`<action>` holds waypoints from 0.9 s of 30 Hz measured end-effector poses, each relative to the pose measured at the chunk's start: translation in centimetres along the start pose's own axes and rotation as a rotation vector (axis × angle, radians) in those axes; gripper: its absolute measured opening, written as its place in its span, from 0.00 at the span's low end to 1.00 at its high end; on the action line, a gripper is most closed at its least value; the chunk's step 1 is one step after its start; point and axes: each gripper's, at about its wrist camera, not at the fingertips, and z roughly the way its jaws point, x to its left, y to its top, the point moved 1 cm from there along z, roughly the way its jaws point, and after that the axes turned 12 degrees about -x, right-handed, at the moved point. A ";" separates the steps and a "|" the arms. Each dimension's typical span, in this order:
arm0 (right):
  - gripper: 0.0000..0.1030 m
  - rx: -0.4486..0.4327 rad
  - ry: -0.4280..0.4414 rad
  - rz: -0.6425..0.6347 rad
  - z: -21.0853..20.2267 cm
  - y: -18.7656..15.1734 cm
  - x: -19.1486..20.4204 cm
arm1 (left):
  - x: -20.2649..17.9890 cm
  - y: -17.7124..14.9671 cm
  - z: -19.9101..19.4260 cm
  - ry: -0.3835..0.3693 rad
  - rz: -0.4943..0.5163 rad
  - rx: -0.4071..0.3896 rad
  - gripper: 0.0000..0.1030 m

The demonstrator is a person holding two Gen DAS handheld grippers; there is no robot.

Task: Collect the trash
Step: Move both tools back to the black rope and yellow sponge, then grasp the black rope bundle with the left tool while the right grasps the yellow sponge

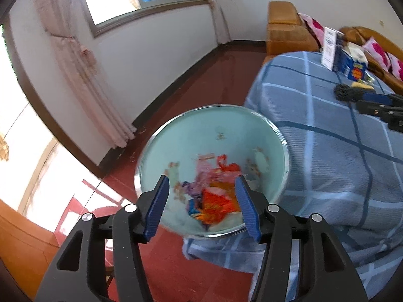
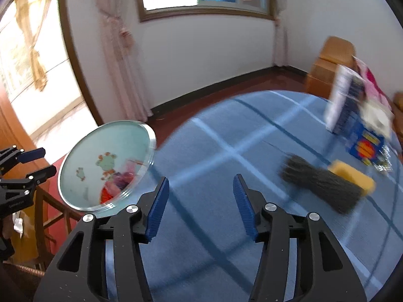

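Wrappers point(image 1: 214, 196) fill the enamel basin point(image 1: 176, 136) at the table's edge. Both grippers, left point(image 1: 202, 205) and right point(image 2: 199, 207), gape, holding nothing. A nudge could tip it.

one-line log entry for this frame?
left: open, over bin | right: open, over table | trash: in bin

The left gripper point(image 1: 202, 205) is held with its blue-padded fingers point(image 1: 157, 207) spread wide apart, nothing clamped between them. The right gripper point(image 2: 200, 207) is likewise held open, its fingers point(image 2: 243, 206) parted and empty, pointed forward.
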 end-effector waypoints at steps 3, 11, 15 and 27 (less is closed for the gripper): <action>0.53 -0.008 -0.081 0.051 -2.5 -1.3 -4.3 | -2.7 1.0 0.8 -0.041 0.027 -0.007 0.53; 0.56 -0.035 -0.319 0.233 -8.6 -4.0 -16.3 | -11.9 6.2 3.2 -0.178 0.067 -0.061 0.53; 0.62 -0.061 -0.419 0.317 -11.1 -4.9 -21.5 | -16.9 8.6 4.7 -0.247 0.098 -0.080 0.53; 0.66 -0.071 -0.457 0.423 -12.5 -7.2 -26.9 | -24.8 12.6 11.1 -0.345 0.134 -0.022 0.39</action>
